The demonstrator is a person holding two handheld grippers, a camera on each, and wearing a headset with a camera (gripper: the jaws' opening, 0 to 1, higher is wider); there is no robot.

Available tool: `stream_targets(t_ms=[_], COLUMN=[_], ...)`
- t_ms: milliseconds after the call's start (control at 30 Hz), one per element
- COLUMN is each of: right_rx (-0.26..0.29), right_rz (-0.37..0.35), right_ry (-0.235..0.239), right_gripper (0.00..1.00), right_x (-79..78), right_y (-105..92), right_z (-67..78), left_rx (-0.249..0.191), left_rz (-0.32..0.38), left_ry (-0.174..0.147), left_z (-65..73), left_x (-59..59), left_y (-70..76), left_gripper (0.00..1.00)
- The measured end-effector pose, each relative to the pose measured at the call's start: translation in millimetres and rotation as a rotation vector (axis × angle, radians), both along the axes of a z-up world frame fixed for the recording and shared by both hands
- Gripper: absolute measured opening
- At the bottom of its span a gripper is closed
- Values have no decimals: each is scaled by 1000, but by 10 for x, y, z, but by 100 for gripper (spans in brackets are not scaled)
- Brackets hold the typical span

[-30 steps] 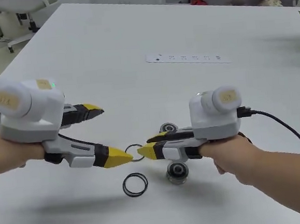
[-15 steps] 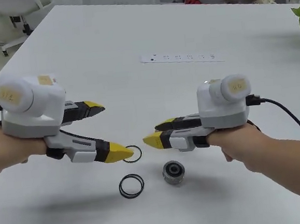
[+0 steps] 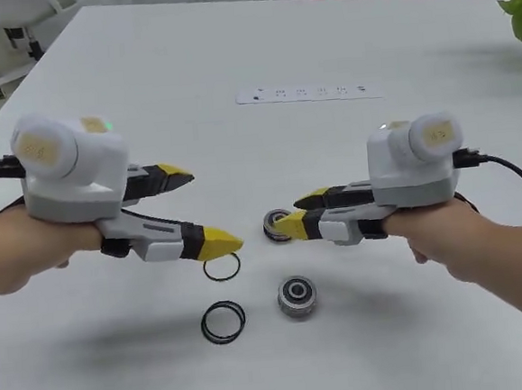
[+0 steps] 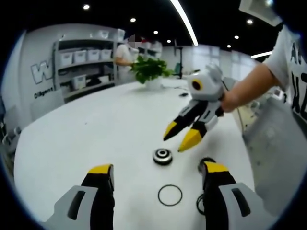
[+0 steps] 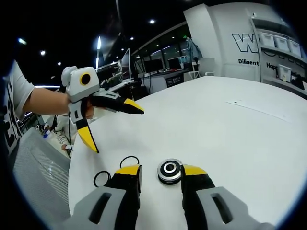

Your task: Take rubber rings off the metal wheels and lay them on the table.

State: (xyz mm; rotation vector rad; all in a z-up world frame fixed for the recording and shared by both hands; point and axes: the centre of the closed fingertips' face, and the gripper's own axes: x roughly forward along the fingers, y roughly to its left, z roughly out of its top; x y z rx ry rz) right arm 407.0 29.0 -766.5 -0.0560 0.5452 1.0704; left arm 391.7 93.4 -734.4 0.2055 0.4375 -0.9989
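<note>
Rings are thin, soft and light. They bend and stretch. Pinch one at its edge with just the jaw tips and peel it off. A ring lying flat on the table [image 3: 230,35] may be hard to get under. Wheels are hard, smooth and heavy for how small they look, and I think they may roll or slide. Grip a wheel by its sides with one gripper while the other pulls the ring.

Your left gripper [image 3: 199,209] is wide open and holds nothing. Your right gripper [image 3: 300,213] is a little open and also has nothing in it. The far wheel [image 3: 277,225] sits right at its tips. In the right gripper view this wheel lies just in front of the gap between the jaws. I cannot tell if they touch it.

One ring [image 3: 221,268] lies flat on the table, just below the lower tip of your left gripper. Two rings [image 3: 223,322] lie one on the other, closer to you. The near wheel [image 3: 298,296] sits just to the right of them. I cannot tell if either wheel has a ring on it.

One second ago the tips of your two grippers almost met over the single ring. Now they are well apart and the ring lies alone. Half a second ago your right gripper hid the far wheel. Now the wheel shows at its tips. The two rings and the near wheel lie side by side as before.
</note>
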Motion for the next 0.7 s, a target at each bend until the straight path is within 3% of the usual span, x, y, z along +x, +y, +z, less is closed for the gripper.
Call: stream_targets(t_ms=[333,700], right_rx=[-16,-41], right_rz=[-19,1], right_ry=[-3,-7], right_gripper=[28,23], right_x=[40,36], right_y=[-117,-121], right_z=[-140,-314], left_rx=[0,5], left_rz=[-6,-18], left_ry=[14,35], left_z=[-98,-248], left_x=[94,138], left_y=[-128,-284], left_gripper=[71,63])
